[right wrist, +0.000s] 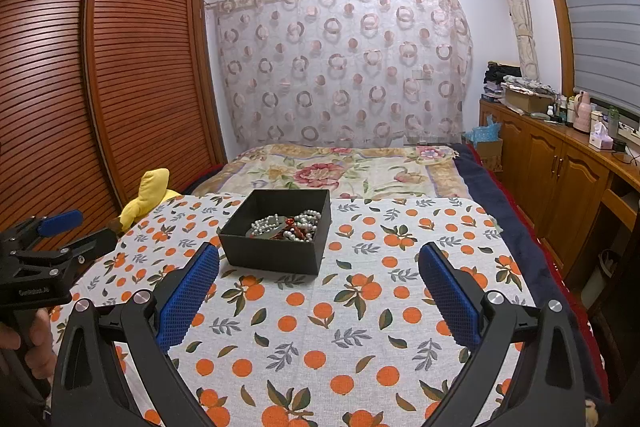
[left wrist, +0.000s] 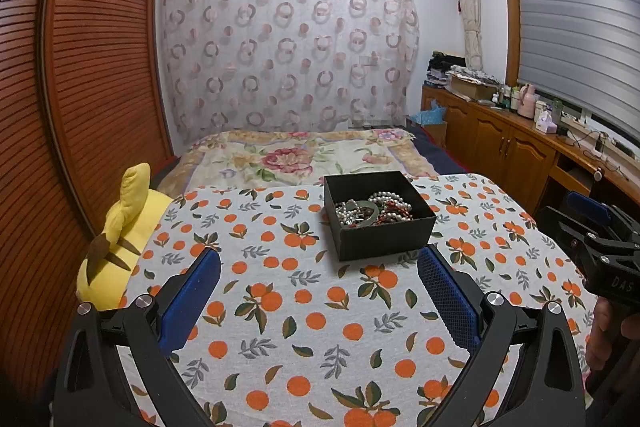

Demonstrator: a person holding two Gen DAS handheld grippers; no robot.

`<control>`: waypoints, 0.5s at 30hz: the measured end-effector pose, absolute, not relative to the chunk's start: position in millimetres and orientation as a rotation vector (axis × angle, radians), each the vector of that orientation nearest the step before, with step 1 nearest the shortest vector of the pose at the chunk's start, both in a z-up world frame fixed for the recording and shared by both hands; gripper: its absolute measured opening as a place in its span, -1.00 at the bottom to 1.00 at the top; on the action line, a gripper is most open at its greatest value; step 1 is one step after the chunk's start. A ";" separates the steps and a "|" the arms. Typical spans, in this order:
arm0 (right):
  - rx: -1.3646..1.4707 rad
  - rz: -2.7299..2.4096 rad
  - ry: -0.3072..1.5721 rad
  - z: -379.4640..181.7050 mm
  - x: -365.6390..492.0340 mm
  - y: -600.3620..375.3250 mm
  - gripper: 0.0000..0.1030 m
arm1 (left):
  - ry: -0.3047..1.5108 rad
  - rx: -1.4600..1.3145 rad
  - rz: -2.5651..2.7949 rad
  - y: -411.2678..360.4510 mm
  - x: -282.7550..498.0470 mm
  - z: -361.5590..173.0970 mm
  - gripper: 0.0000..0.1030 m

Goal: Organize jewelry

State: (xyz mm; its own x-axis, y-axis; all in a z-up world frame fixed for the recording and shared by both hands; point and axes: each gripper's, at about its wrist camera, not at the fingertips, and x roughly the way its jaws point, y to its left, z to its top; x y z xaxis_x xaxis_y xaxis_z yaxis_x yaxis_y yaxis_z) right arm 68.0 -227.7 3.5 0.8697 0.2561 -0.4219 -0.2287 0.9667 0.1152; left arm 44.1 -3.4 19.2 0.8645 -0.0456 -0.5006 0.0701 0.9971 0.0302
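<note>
A black open box (left wrist: 384, 241) stands on the orange-print cloth (left wrist: 304, 307). It holds a tangle of jewelry (left wrist: 374, 213): pearl strands, red beads and a green bangle. The box (right wrist: 272, 255) and the jewelry (right wrist: 290, 225) also show in the right wrist view. My left gripper (left wrist: 320, 267) is open and empty, above the cloth, short of the box. My right gripper (right wrist: 320, 263) is open and empty, with the box ahead and to the left. Each gripper shows at the edge of the other's view, the right one (left wrist: 600, 247) and the left one (right wrist: 44, 247).
A yellow plush toy (left wrist: 120, 235) lies off the cloth's left edge beside the slatted wardrobe (left wrist: 80, 87). A floral bedspread (left wrist: 304, 157) stretches beyond the cloth. A wooden cabinet (left wrist: 520, 147) with clutter on top runs along the right.
</note>
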 end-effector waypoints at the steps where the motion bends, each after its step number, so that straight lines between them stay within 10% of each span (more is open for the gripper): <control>1: 0.062 0.254 0.450 3.5 67.9 -227.7 0.95 | 0.523 0.047 -0.061 -2.9 44.0 18.8 0.85; 15: 0.062 0.253 0.449 3.6 68.0 -228.2 0.95 | 0.518 0.049 -0.057 -5.1 43.4 20.2 0.85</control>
State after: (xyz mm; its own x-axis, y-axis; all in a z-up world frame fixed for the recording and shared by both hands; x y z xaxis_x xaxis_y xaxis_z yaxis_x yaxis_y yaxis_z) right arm 68.0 -228.2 3.6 0.8701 0.2557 -0.4214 -0.2284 0.9667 0.1151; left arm 43.4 -5.1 20.2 0.8671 -0.0424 -0.4964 0.0670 0.9972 0.0319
